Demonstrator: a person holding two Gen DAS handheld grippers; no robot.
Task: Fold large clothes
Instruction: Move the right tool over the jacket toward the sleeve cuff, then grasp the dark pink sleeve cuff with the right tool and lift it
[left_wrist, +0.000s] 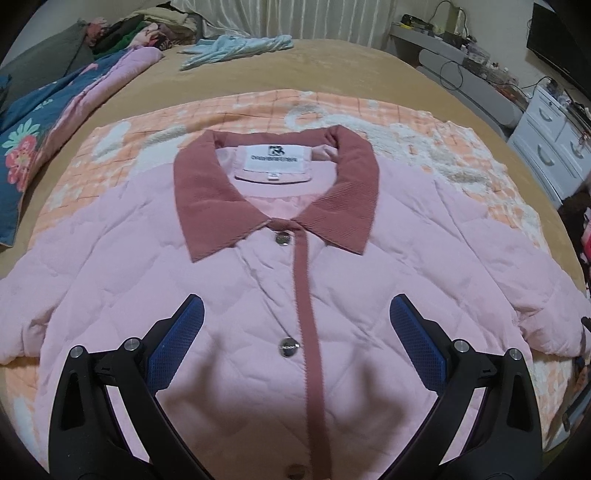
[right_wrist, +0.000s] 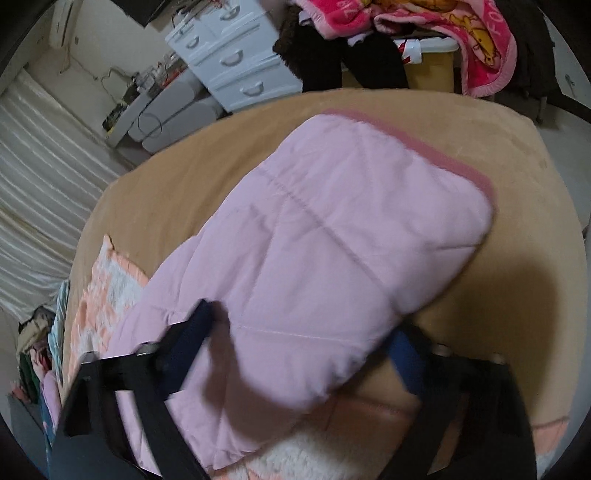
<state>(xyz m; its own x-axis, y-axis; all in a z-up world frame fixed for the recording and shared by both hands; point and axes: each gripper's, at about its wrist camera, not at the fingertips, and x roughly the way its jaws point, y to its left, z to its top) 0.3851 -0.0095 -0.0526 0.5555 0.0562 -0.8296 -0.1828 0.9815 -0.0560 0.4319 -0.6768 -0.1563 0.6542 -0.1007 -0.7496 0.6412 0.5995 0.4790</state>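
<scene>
A pink quilted jacket (left_wrist: 236, 295) with a dusty-red corduroy collar (left_wrist: 207, 199) lies buttoned, front up, on the bed, sleeves spread out. My left gripper (left_wrist: 295, 314) is open and empty, hovering over the chest by the button placket (left_wrist: 306, 314). In the right wrist view one sleeve (right_wrist: 332, 229) with a dusty-red cuff (right_wrist: 424, 144) stretches away over the bed. My right gripper (right_wrist: 303, 325) is open, its jaws standing either side of the sleeve's near part; the view is blurred, and I cannot tell if it touches.
An orange and white plaid blanket (left_wrist: 332, 114) lies under the jacket on the tan bedspread (left_wrist: 332, 62). A light blue garment (left_wrist: 236, 50) and a floral quilt (left_wrist: 55, 110) lie at the far side. White drawers (right_wrist: 236, 55) and piled clothes (right_wrist: 443, 33) stand beside the bed.
</scene>
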